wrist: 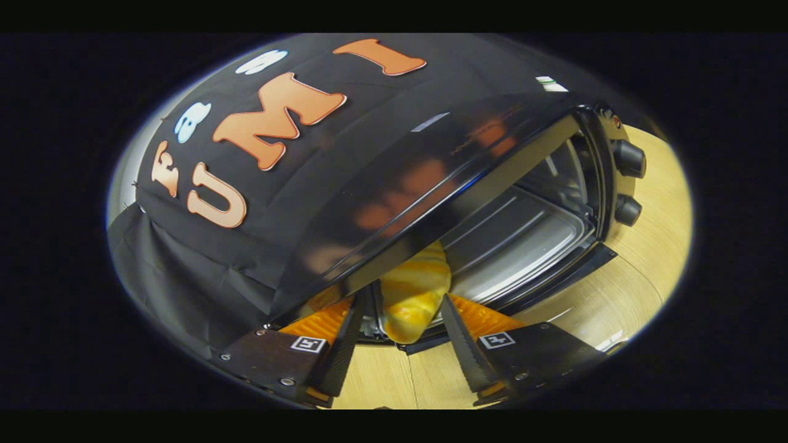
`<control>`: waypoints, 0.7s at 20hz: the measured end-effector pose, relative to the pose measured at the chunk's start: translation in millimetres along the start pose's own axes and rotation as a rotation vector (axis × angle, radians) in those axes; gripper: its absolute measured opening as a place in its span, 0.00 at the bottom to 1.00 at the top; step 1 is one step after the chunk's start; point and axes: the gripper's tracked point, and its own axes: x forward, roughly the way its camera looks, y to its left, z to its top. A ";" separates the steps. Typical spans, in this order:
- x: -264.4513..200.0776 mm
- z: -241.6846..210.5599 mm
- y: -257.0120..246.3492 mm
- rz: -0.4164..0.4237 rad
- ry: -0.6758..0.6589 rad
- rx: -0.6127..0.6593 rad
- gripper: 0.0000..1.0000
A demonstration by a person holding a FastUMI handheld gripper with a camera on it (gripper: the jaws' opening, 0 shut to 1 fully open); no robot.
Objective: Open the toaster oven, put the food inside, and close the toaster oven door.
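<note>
Bread [414, 295], a golden, glossy roll, sat between the fingers of the gripper [400, 335], its long axis running straight ahead along them and into the mouth of the toaster oven [492, 184]. Both fingers appeared to press on its flanks near the rear end, so I judged it pinched rather than merely resting there, though the contact on the left side was partly hidden by the finger itself. The roll's far end lay under the oven's top edge, over the front of the metal tray [523, 246] inside; its near end hung back over the lip of the opening, just above the pale wooden bench [640, 271].

The oven stood tilted in the view, its cavity open toward the fingers, with two knobs [628, 184] on the panel to the right of the opening. A dark strip along the lower front of the opening was probably the lowered door [572, 274], lying toward the bench, though only its edge could be made out.

The relation that mattered: the tray lay directly ahead and beyond the fingers, in line with the roll's length. By my judgement the food was only part-way in, so the next move called for a straight push forward before letting go, keeping low enough to clear the top edge. The door was not yet closed.
</note>
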 end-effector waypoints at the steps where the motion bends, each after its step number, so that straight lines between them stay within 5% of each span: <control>1: -5.8 -1.3 -0.5 -0.002 0.000 -0.021 0.76; 14: -129.5 -48.0 -55.8 -0.074 0.108 -0.212 0.87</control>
